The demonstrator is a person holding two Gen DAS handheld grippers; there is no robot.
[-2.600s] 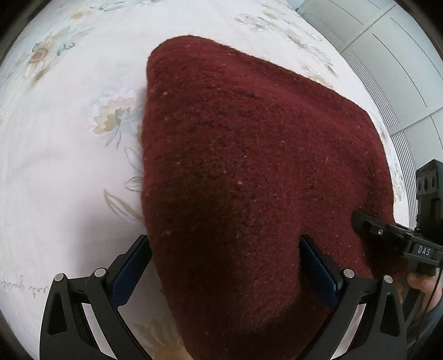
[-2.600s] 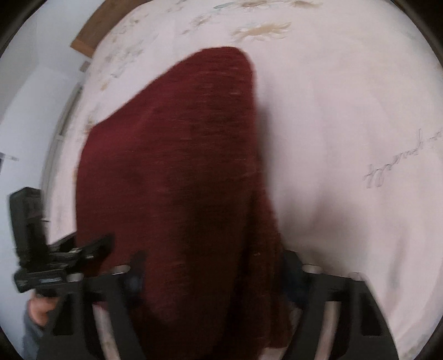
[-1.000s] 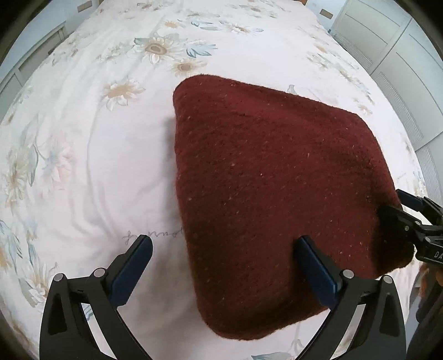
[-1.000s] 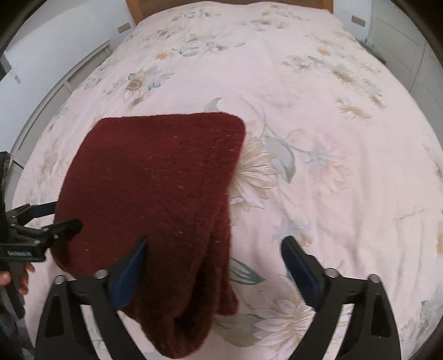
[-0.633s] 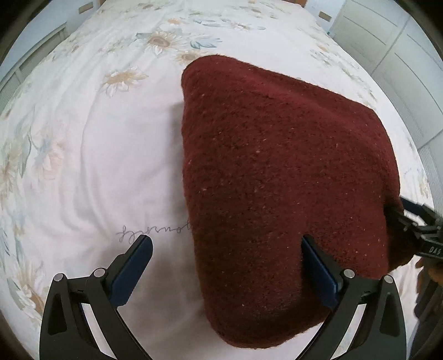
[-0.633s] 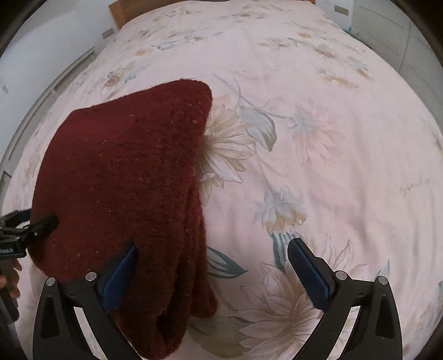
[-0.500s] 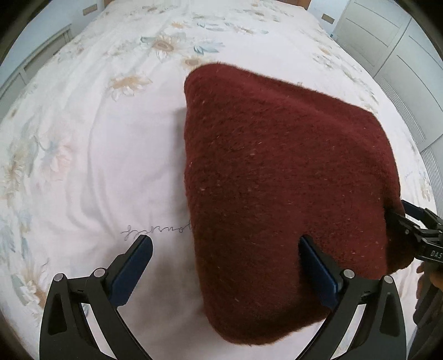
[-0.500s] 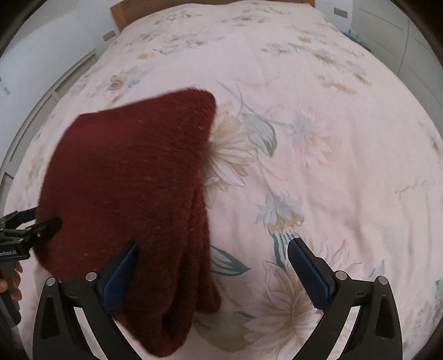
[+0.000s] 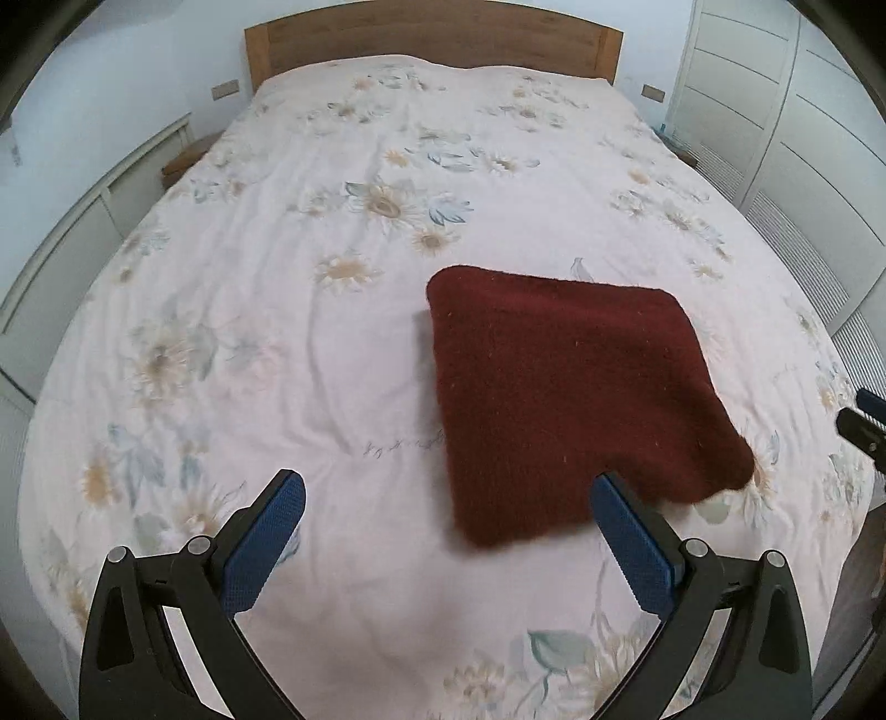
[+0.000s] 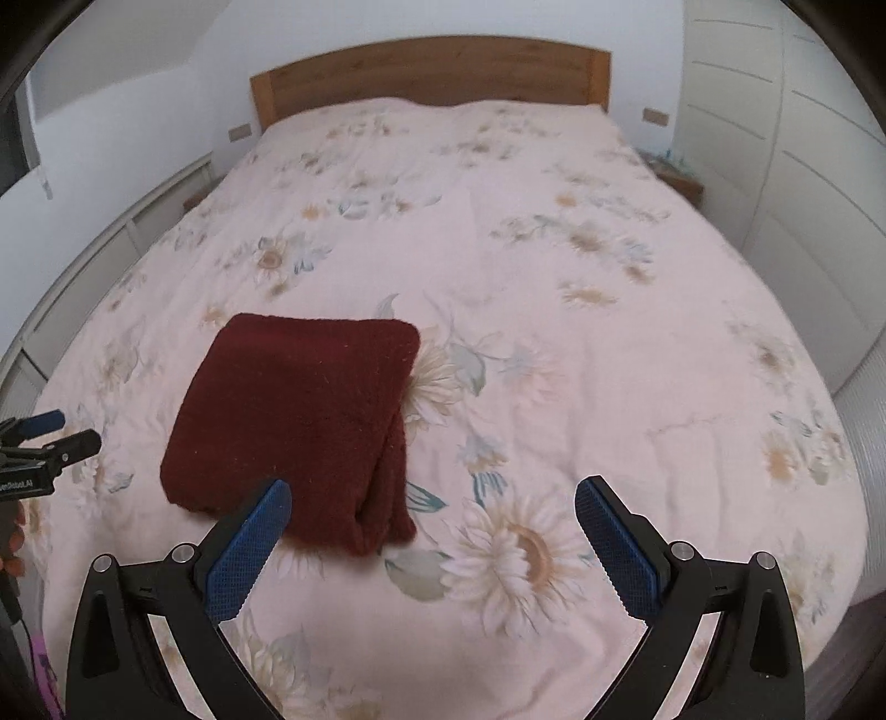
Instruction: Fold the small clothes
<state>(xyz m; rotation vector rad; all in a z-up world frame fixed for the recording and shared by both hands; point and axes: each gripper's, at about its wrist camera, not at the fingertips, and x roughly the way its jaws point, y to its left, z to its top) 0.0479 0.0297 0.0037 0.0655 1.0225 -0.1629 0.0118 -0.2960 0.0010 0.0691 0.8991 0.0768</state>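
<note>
Your left gripper (image 9: 446, 523) has its jaws spread wide with nothing between the blue pads (image 9: 266, 545), and your right gripper (image 10: 429, 531) is the same: released, gripping no cloth. The dark red knit garment (image 9: 570, 399) lies on the floral bedspread (image 9: 310, 310) as a compact, roughly square bundle, on the near half of the bed, well short of the wooden headboard (image 9: 432, 36). From the right wrist view its stacked layers show along the near right edge, where the fold curls over on itself, so it reads as folded more than once. That is probably why both tools sit clear of it: no loose corner sticks out that needs a pinch, and the bundle holds its shape by its own weight. The thick knit looks soft and springy, so expect the top layer to puff up a bit; the near corner in the left view is slightly rounded and lifted off the sheet. In the left view the bundle sits just ahead of your right-hand pad, partly behind it; in the right view it sits ahead of the left-hand pad, so it lies between your two tools. Judging from this, the fold on this piece looks finished or nearly so. If you want it tidier, press the near edge flat with open jaws rather than regripping, since a pinch could drag the layers apart.
</note>
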